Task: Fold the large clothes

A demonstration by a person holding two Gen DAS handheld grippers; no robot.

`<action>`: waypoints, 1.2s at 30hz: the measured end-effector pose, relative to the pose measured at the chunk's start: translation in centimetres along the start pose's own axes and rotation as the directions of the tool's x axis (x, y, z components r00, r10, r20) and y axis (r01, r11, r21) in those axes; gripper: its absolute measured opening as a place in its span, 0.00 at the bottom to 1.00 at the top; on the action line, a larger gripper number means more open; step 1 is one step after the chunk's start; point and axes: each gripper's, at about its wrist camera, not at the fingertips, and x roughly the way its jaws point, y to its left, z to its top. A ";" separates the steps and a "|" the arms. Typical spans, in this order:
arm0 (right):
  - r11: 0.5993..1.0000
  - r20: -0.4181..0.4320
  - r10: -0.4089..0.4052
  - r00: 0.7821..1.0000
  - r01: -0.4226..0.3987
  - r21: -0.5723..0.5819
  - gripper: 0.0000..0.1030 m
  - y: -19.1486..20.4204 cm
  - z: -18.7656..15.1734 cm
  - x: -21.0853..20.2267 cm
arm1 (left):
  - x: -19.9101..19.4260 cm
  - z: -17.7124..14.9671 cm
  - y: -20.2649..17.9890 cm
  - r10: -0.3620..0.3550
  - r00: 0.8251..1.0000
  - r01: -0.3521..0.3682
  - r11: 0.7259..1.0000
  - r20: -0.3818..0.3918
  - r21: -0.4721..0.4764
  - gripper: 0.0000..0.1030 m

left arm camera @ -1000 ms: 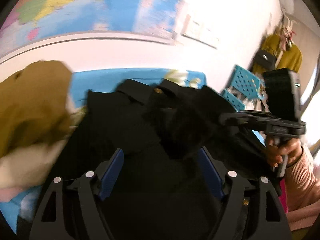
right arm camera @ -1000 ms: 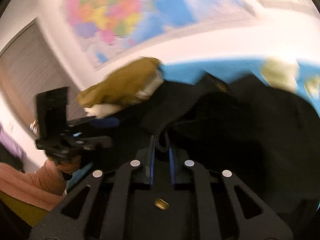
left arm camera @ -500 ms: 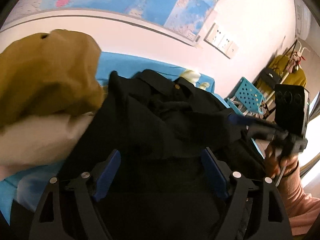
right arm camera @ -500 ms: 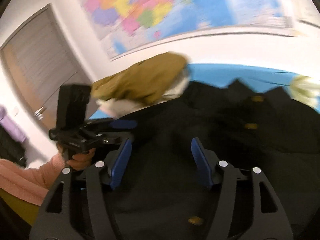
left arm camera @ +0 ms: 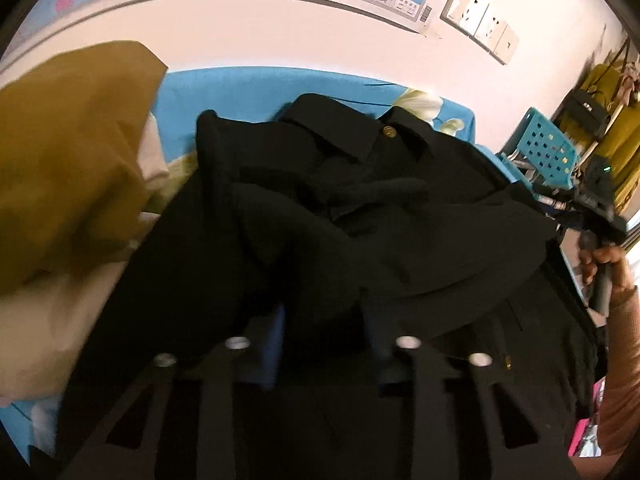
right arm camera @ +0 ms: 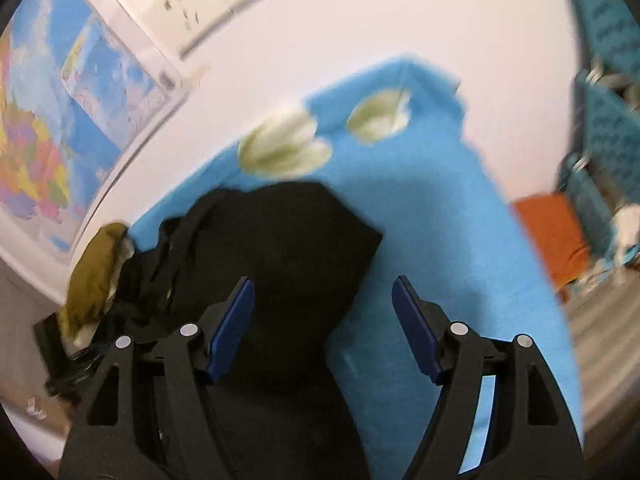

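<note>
While left gripper (left arm camera: 324, 332) closes around black coat (left arm camera: 360, 216), right gripper (right arm camera: 322, 328) opening above it

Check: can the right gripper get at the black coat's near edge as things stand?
Probably yes. The right gripper is opening, nothing pinched, with the black coat directly under its left pad and bare blue cloth under the other. Nothing blocks the way.
</note>
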 end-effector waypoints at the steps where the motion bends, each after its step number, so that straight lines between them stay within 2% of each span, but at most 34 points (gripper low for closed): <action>1: 0.999 -0.023 -0.014 1.000 0.013 -0.035 0.55 0.5 0.0 0.9 | -0.2 -0.1 -0.1 0.000 1.000 -0.001 1.000 0.004 0.008 0.22; 2: 0.997 -0.040 -0.015 0.999 0.012 -0.073 0.30 1.0 0.1 1.5 | -0.5 -0.3 -0.3 0.003 1.000 -0.003 1.000 0.012 0.019 0.20; 4: 0.988 -0.002 -0.036 0.999 0.036 -0.151 0.07 2.5 0.6 1.3 | -1.4 -0.8 -0.5 -0.020 1.000 0.019 0.999 0.024 0.036 0.17; 7: 0.989 0.137 0.003 0.991 0.018 -0.149 0.05 3.1 2.1 -1.2 | -3.4 -2.1 -0.4 -0.079 0.996 0.078 0.996 0.031 0.052 0.16; 9: 0.994 0.182 0.019 0.983 0.002 -0.114 0.05 2.8 3.1 -1.7 | -4.8 -3.4 -0.4 -0.146 0.988 0.143 0.987 0.040 0.077 0.16; 11: 0.994 0.133 0.037 0.990 -0.023 -0.105 0.05 2.7 3.6 -0.1 | -5.1 -4.3 -0.7 -0.124 0.992 0.120 0.986 0.032 0.118 0.17; 12: 0.994 0.096 0.016 0.995 -0.006 -0.108 0.08 2.9 3.5 1.1 | -4.9 -4.6 -1.0 -0.082 0.996 0.077 0.987 0.028 0.140 0.20; 13: 0.993 0.042 -0.030 0.999 0.034 -0.114 0.17 3.0 3.3 2.5 | -4.8 -4.8 -1.0 -0.051 0.998 0.047 0.987 0.024 0.151 0.29; 14: 0.990 0.011 -0.067 0.998 0.068 -0.123 0.22 2.9 2.9 3.4 | -4.7 -4.7 -0.9 -0.035 0.999 0.032 0.988 0.021 0.152 0.46; 15: 0.988 0.006 -0.080 0.997 0.080 -0.130 0.25 3.2 2.6 3.8 | -4.5 -4.3 -0.7 -0.030 0.999 0.026 0.990 0.021 0.137 0.56; 17: 0.987 0.036 -0.086 0.996 0.090 -0.130 0.40 3.3 2.2 3.3 | -4.4 -3.6 -0.6 -0.032 0.999 0.027 0.991 0.038 0.134 0.63; 19: 0.989 0.066 -0.071 0.995 0.079 -0.129 0.42 3.3 1.8 2.0 | -3.8 -2.8 -0.7 -0.016 0.999 0.011 0.990 0.033 0.138 0.66; 21: 0.982 0.110 -0.109 0.988 0.124 -0.145 0.44 3.7 1.4 0.7 | -3.2 -2.2 -0.7 -0.012 1.000 0.010 0.992 0.017 0.128 0.65; 23: 0.973 0.147 -0.126 0.981 0.151 -0.173 0.46 4.5 0.9 -0.5 | -2.1 -1.6 -0.6 0.009 1.000 -0.010 0.992 0.006 0.125 0.48; 25: 0.962 0.202 -0.137 0.970 0.179 -0.208 0.46 6.1 0.1 -2.0 | -1.4 -1.0 -0.6 0.024 1.000 -0.025 0.993 0.009 0.115 0.38; 27: 0.958 0.218 -0.085 0.972 0.140 -0.250 0.46 7.9 -0.5 -2.5 | -1.3 -0.6 -0.6 0.044 0.999 -0.047 0.993 0.028 0.113 0.32; 30: 0.925 0.137 0.010 0.990 0.043 -0.377 0.47 11.7 -2.3 -1.0 | -2.0 0.0 -0.5 0.074 0.995 -0.081 0.991 0.069 0.106 0.25; 33: 0.878 0.018 0.079 0.997 -0.061 -0.475 0.46 15.4 -4.3 1.6 | -2.9 0.1 -0.2 0.087 0.990 -0.096 0.992 0.112 0.083 0.25; 34: 0.858 -0.014 0.089 0.996 -0.084 -0.507 0.46 16.6 -5.0 2.6 | -2.8 0.0 -0.2 0.095 0.990 -0.104 0.991 0.105 0.084 0.31; 35: 0.839 -0.048 0.095 0.994 -0.106 -0.534 0.46 17.9 -5.7 3.5 | -2.6 -0.3 -0.3 0.122 0.988 -0.131 0.986 0.089 0.103 0.42; 36: 0.830 -0.068 0.096 0.993 -0.118 -0.546 0.46 18.6 -6.1 4.1 | -2.5 -0.6 -0.4 0.148 0.986 -0.158 0.979 0.082 0.126 0.47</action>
